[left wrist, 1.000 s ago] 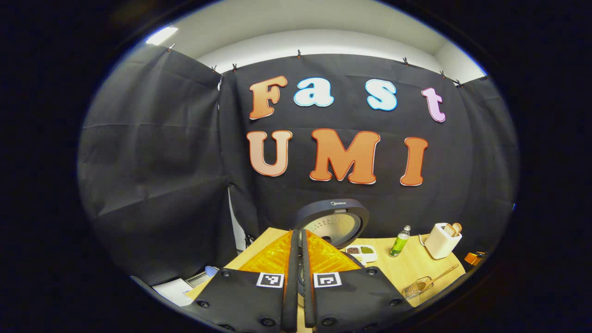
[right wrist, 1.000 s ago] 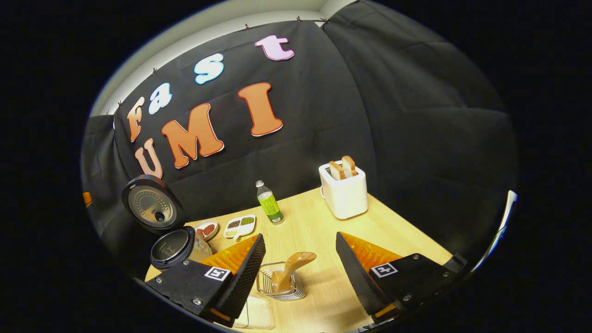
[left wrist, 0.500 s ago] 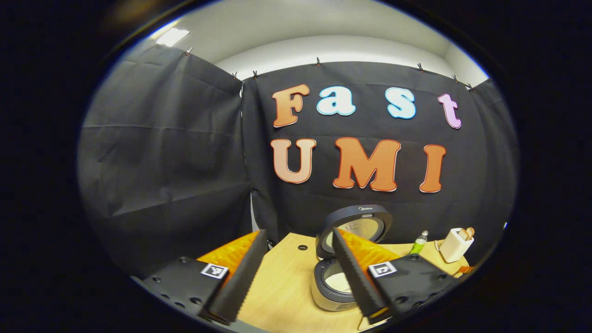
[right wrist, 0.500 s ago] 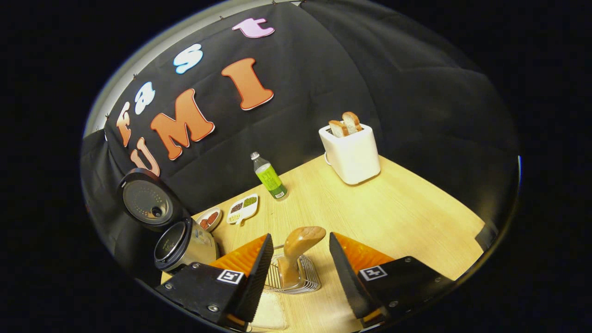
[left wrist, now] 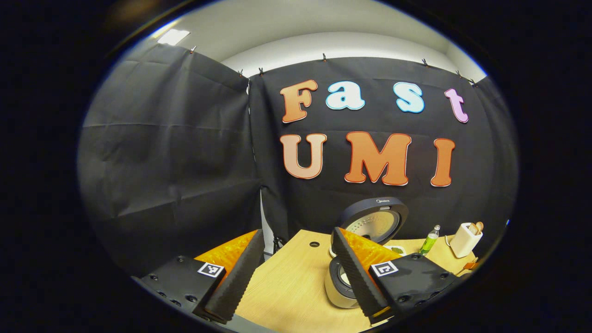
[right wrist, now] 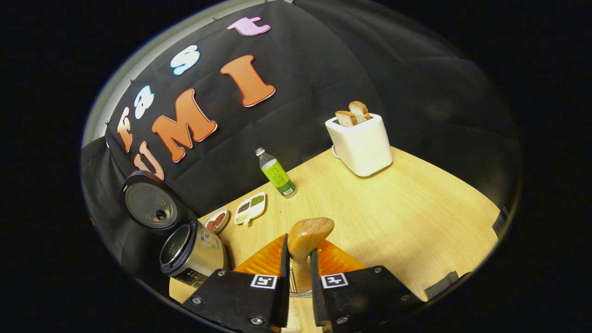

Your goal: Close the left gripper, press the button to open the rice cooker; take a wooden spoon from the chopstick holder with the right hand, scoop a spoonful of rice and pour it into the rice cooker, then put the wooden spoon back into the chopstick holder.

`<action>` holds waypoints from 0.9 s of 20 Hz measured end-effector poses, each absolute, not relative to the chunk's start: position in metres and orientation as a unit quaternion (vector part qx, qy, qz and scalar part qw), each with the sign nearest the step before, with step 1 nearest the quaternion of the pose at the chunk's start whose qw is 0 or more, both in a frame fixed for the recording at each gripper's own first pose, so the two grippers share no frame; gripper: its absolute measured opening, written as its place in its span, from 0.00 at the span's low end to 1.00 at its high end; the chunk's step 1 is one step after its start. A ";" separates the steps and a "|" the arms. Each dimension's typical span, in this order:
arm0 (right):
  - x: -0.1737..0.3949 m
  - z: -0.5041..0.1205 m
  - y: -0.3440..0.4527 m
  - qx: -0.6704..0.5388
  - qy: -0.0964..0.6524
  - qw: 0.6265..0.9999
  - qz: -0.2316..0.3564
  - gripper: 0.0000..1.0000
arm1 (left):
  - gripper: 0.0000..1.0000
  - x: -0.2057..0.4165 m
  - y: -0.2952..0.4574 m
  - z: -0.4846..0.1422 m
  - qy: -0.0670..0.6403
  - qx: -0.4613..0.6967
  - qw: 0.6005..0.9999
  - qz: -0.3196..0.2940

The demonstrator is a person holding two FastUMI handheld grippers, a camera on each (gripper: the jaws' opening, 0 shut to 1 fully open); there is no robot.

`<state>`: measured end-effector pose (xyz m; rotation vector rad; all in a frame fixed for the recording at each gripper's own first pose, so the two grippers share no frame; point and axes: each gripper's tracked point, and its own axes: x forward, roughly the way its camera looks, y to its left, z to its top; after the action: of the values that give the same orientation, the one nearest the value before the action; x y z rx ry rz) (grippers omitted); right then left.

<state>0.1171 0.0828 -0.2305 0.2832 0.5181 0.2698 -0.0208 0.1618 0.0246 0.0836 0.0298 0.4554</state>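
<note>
The rice cooker stands open at the table's left, its round lid tipped up against the wall. In the left gripper view the cooker sits behind the right finger, lid raised. My left gripper is open with nothing between its fingers, hovering left of the cooker. My right gripper is shut on the handle of the wooden spoon, whose rounded end sticks up past the fingertips. The wire chopstick holder is mostly hidden under the fingers.
A white toaster with bread stands at the back right of the wooden table. A green bottle stands by the wall. A divided dish and a small dish lie near the cooker.
My left gripper opened and drew back left from the cooker. My right gripper came down over the spoon handle and shut on it.
</note>
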 end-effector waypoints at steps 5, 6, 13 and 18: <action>0.110 -0.208 0.100 0.073 0.230 0.961 0.134 0.11 | 1.00 -0.011 0.170 0.026 0.012 0.036 0.977 0.209; 0.107 -0.197 0.103 0.063 0.220 0.964 0.134 0.11 | 1.00 -0.009 0.174 0.027 0.011 0.034 0.978 0.205; 0.072 -0.124 0.122 -0.013 0.149 0.983 0.104 0.11 | 1.00 0.003 0.203 0.036 0.005 0.023 0.984 0.178; 0.027 -0.106 0.151 -0.004 0.139 0.987 0.075 0.04 | 1.00 0.020 0.224 0.041 0.004 0.015 0.989 0.147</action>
<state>0.0269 0.1510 -0.1062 -0.0083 0.2800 0.1510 0.0205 0.2243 0.0409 0.0299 0.0084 0.2949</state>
